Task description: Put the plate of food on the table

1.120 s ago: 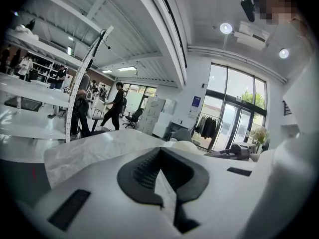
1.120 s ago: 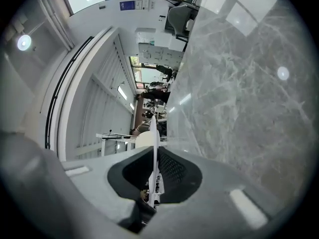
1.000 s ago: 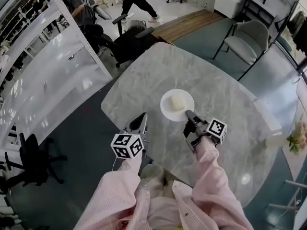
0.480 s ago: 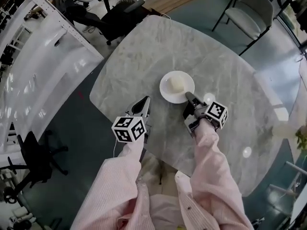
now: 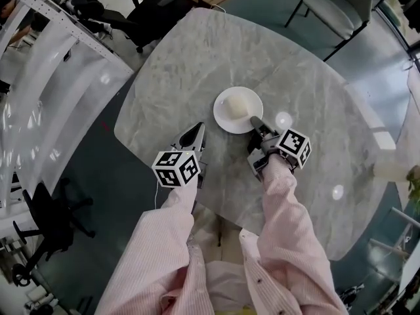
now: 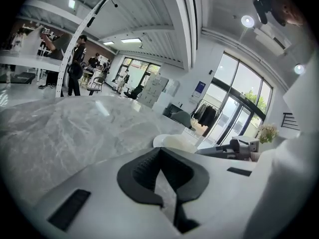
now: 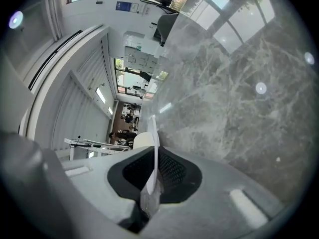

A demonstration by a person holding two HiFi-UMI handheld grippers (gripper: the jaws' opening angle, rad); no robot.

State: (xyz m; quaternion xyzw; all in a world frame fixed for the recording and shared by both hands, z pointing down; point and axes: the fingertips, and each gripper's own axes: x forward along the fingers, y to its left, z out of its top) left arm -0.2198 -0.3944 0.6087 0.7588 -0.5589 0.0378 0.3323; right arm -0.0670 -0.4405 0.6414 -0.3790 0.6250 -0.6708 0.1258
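Right gripper (image 5: 255, 122) is clamped nearly shut on the near rim of the plate (image 5: 225, 119), with the pale lump of food (image 5: 236, 106) on top. The plate's near the middle of the marble table (image 5: 184, 58), and it looks set down, but I can't say for sure. Left gripper (image 5: 195, 135) is just beside it over the table, jaws together and holding nothing.
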